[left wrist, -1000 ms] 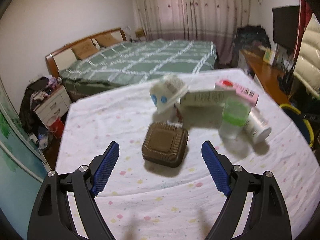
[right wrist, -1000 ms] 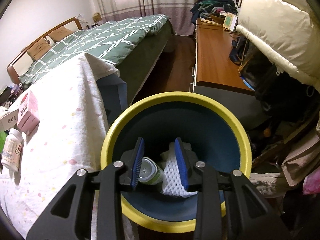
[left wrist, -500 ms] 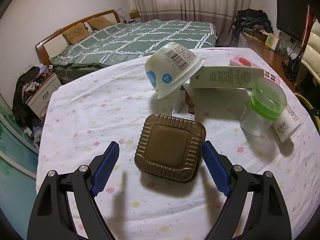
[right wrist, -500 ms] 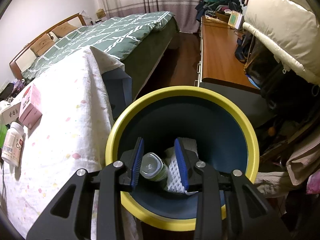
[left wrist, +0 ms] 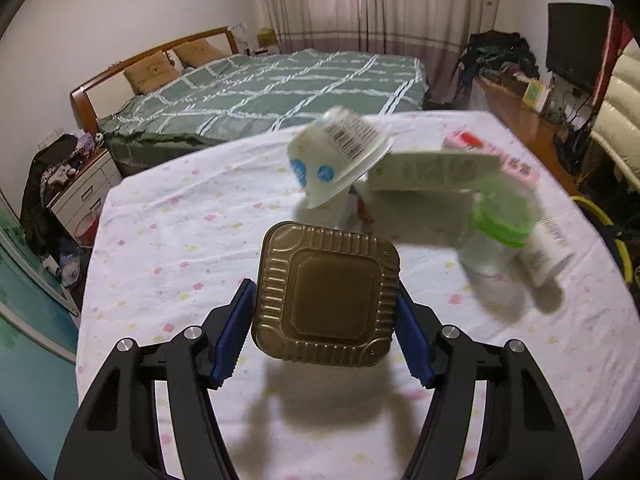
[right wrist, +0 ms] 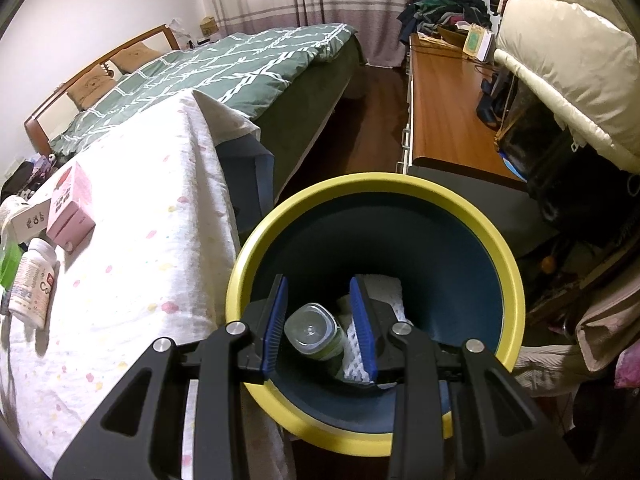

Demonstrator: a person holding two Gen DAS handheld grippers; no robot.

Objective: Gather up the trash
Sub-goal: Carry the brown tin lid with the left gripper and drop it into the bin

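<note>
My left gripper [left wrist: 325, 330] is shut on a square bronze foil tray [left wrist: 326, 294], its blue pads pressed against the tray's two sides just above the white spotted tablecloth [left wrist: 168, 248]. Behind it lie a tipped white yogurt cup [left wrist: 340, 156], a pale carton [left wrist: 434, 170], a green-lidded clear jar [left wrist: 498, 232] and a white pill bottle [left wrist: 544, 252]. My right gripper [right wrist: 322, 326] hangs open over the yellow-rimmed blue bin [right wrist: 504, 264], empty. A clear bottle [right wrist: 316, 334] and white foam netting [right wrist: 384, 292] lie in the bin below it.
A pink box [right wrist: 70, 204] and the pill bottle [right wrist: 34, 280] sit near the table's right edge beside the bin. A green bed [left wrist: 260, 92] stands behind the table. A wooden desk [right wrist: 444, 108] and a cream jacket [right wrist: 568, 48] are to the right.
My left gripper moved forward around the foil tray and closed on it. My right gripper stayed open over the bin; the clear bottle has settled lower inside.
</note>
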